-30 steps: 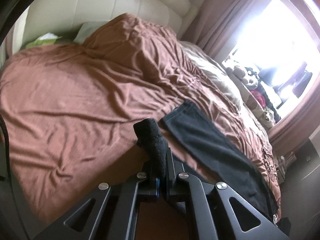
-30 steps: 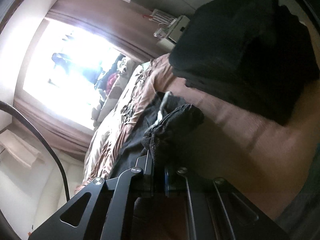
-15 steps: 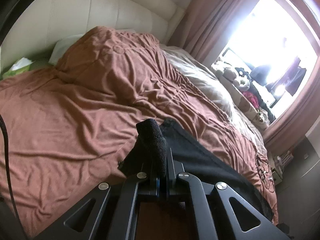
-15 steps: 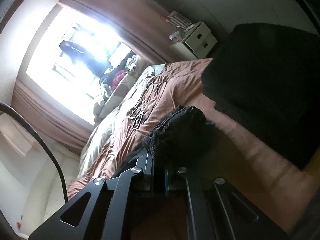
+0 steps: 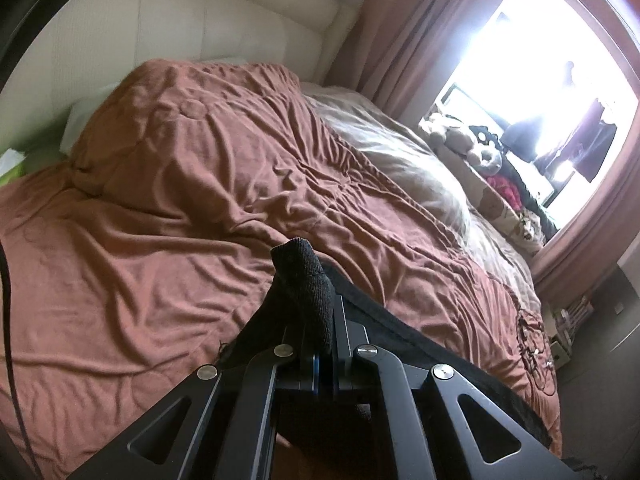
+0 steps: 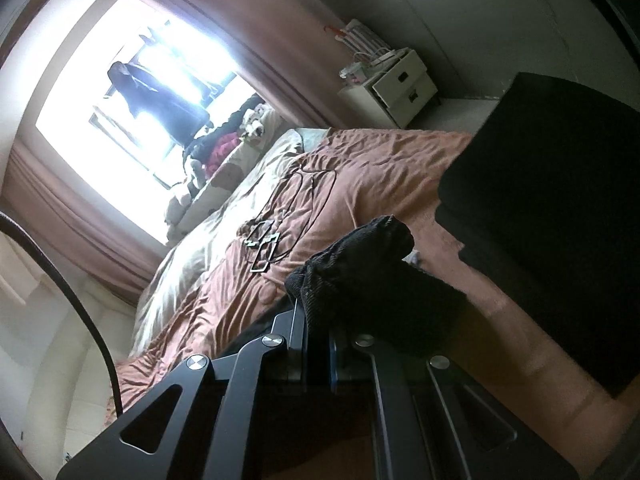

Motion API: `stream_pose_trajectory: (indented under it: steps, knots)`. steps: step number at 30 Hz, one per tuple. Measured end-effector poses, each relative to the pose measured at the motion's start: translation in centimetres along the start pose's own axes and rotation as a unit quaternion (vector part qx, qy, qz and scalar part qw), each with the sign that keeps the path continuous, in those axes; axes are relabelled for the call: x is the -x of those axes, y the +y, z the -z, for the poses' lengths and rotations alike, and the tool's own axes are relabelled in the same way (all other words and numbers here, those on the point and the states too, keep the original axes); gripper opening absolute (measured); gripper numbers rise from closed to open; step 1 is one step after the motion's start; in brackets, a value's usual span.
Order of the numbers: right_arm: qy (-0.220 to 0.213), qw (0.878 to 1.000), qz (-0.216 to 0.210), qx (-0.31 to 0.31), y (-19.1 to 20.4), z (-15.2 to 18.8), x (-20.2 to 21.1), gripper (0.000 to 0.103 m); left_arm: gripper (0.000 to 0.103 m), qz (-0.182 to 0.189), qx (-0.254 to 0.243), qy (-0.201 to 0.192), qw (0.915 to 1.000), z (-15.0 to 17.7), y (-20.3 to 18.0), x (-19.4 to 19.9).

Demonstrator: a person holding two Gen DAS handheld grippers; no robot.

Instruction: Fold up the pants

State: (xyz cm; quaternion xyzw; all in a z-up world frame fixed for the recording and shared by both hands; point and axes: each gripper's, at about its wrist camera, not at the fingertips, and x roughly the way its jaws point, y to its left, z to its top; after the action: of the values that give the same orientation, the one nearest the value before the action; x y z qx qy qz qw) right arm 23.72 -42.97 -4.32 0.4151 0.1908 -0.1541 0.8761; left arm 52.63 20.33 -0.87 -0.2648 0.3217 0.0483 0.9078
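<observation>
The black pants (image 5: 420,356) hang over the brown bedspread (image 5: 160,240). My left gripper (image 5: 324,320) is shut on a bunched fold of the pants, which sticks up between its fingers. In the right wrist view my right gripper (image 6: 320,320) is shut on another bunched part of the pants (image 6: 360,256), held above the bed. The rest of the pants drops out of sight below both grippers.
A stack of folded dark clothes (image 6: 552,208) lies on the bed at the right. A black cable and clips (image 6: 280,216) lie on the bedspread. A white bedside cabinet (image 6: 396,88) stands by the wall. Stuffed toys (image 5: 472,144) sit on the windowsill. The headboard (image 5: 180,28) is behind.
Both grippers have risen with the pants; the long leg that lay flat on the bed now hangs lifted, and the folded dark stack has shifted right in the right wrist view.
</observation>
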Motion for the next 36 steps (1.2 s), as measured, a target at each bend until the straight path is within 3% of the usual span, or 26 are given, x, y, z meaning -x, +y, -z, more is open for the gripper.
stream_pose_trajectory:
  steps: [16,30,36]
  knots:
    - [0.034,0.997,0.053,0.041,4.4,-3.6,-9.9,0.004,0.004,-0.049,-0.033,0.069,0.9958,-3.2,-2.9,-12.6]
    - [0.073,0.990,0.106,0.055,5.3,-4.1,-19.8,0.004,0.004,-0.115,-0.016,0.118,0.9862,-2.9,-2.2,-23.6]
    - [0.080,0.987,0.127,0.061,5.7,-4.2,-23.0,0.004,0.004,-0.125,-0.023,0.131,0.9832,-2.7,-2.2,-26.8]
